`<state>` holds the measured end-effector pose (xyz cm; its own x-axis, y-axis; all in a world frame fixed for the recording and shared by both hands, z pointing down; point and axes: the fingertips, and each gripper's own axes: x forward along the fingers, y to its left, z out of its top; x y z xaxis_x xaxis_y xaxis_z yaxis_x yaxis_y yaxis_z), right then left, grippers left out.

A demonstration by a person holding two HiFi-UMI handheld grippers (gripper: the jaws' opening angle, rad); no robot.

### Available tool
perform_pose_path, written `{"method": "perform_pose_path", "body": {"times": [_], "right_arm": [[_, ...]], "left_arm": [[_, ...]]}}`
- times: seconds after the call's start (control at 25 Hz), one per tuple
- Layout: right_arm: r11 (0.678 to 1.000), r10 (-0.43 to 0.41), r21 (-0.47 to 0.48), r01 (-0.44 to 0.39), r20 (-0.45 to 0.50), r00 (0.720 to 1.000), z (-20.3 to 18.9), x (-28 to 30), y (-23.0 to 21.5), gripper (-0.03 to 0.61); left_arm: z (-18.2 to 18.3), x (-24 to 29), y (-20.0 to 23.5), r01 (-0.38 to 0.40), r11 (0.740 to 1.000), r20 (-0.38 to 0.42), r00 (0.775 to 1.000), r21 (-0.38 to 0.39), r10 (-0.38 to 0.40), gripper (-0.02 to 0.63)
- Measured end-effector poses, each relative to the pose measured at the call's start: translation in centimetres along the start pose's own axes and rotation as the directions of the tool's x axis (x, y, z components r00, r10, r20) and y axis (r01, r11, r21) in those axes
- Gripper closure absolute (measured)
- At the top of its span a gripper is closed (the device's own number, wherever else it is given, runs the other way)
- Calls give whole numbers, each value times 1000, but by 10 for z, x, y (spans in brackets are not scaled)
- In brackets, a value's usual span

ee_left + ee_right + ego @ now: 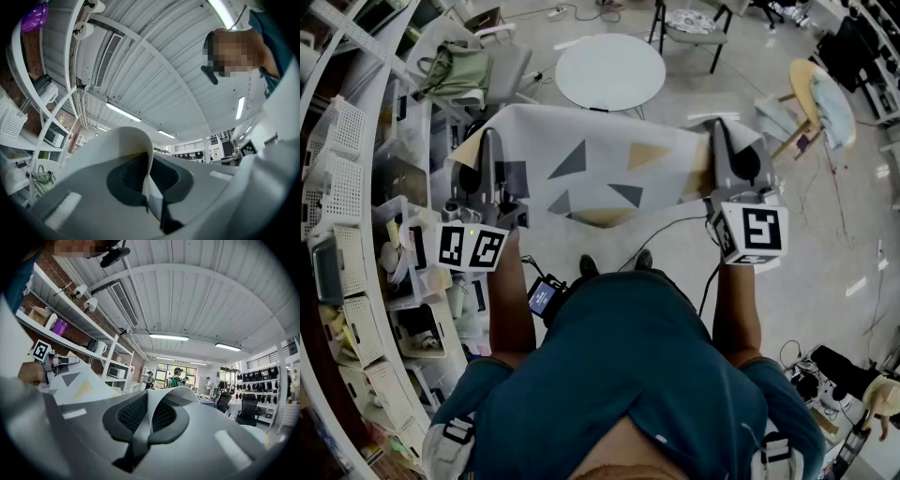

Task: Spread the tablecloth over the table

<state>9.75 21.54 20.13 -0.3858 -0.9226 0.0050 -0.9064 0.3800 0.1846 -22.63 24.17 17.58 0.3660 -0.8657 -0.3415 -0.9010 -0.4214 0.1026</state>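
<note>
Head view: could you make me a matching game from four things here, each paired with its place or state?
Things:
1 white tablecloth with grey and yellow triangles
2 round white table
3 left tool
4 green bag

Places or states:
A on a grey chair
B held up, spread out
C uncovered, beyond the cloth
D shut on the cloth's edge

Pairs: 1-B, 2-C, 3-D, 4-A

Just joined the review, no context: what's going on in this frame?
A person is holding a patterned tablecloth stretched out in the air between two hand-held grippers. The left tongs and the right tongs are each shut on an end of the cloth, with fabric pinched between the pads. The round white table stands just beyond the cloth, which is not laid on it yet.
</note>
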Motion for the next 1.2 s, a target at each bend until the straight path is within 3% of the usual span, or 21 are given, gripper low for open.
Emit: {"method": "perform_pose_path", "body": {"times": [0.72,1.2], "right_arm": [[1000,-20,7,20,12,1000,2,0,18,563],[995,-89,43,89,-5,996,6,-2,58,563]], "left_arm": [[0,-9,17,10,1000,-7,1000,-13,-10,611],[3,-24,53,74,996,-2,997,-48,-74,611]]}}
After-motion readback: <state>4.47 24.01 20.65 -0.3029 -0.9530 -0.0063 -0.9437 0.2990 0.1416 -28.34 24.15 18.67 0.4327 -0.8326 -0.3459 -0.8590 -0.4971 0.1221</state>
